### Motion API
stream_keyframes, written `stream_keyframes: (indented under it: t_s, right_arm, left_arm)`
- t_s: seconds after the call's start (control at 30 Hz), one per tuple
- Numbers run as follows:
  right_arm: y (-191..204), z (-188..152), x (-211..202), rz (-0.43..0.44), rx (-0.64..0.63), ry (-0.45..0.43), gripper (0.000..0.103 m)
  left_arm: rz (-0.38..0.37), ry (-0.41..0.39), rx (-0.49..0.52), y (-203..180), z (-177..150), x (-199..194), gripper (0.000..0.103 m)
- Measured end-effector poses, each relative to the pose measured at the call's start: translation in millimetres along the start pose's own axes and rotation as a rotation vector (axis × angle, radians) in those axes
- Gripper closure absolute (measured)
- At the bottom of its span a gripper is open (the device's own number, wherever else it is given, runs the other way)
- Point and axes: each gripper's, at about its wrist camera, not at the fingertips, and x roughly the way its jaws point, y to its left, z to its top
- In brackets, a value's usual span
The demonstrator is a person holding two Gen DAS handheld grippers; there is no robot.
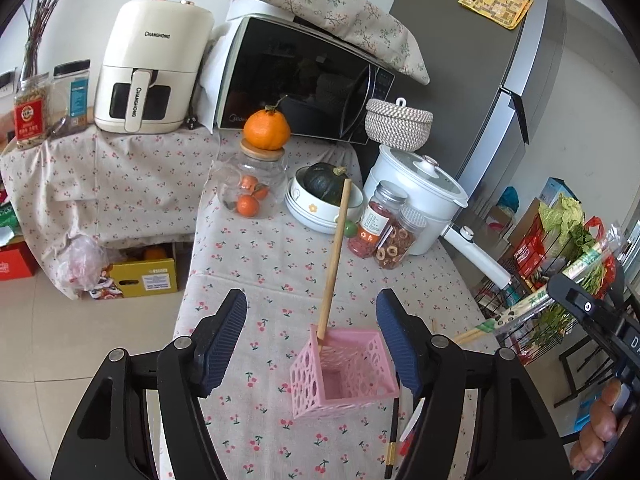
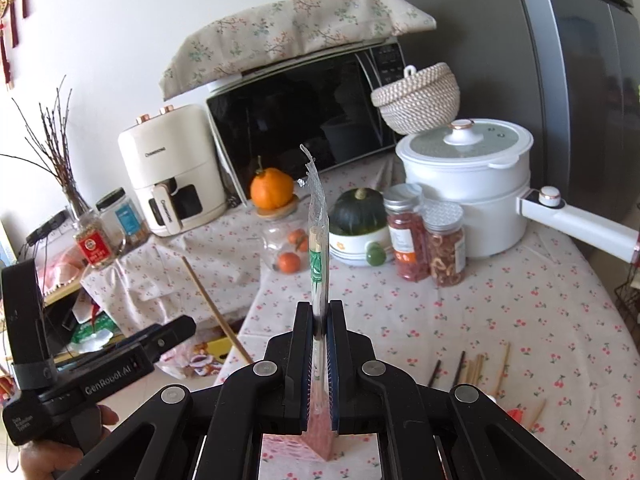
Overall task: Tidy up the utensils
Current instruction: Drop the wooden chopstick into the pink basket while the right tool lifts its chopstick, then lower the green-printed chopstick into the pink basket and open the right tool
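Your left gripper [image 1: 311, 334] has its jaws spread, the pink utensil holder [image 1: 345, 372] between them holding one wooden chopstick [image 1: 335, 256]. Your right gripper [image 2: 320, 320] pinches wrapped disposable chopsticks [image 2: 318, 240] upright; loose chopsticks [image 2: 476, 368] lie on the worktop [image 2: 480, 300] to its right.

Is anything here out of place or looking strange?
Yes. An orange is balanced on the lid of the glass jar, an unusual spot. Several chopsticks lie loose on the tablecloth, outside the pink holder.

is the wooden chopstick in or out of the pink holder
In. The wooden chopstick has its lower end inside the pink holder, leaning against a back corner, with the rest sticking up above the rim.
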Motion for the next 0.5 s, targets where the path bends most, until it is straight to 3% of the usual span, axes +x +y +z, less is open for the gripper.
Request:
stream_keyframes:
  t_s: [0.13, 0.27, 0.37, 0.5]
  right_arm:
    - [13, 0, 18, 0.021, 0.015, 0.058, 0.1]
    - [21, -11, 54, 0.009, 0.002, 0.17, 0.1]
    - [16, -23, 82, 0.003, 0.031, 0.266, 0.099]
    - [6, -31, 98, -0.014, 0.064, 0.308, 0.092]
  left_arm:
    - [0.047, 0.081, -0.014, 11, -14, -5, 0.026]
    - [0.026, 0.18, -0.03, 15, -25, 2, 0.025]
    - [0.043, 0.195, -0.009, 14, -30, 5, 0.025]
    - [0.045, 0.216, -0.014, 10, -33, 8, 0.025]
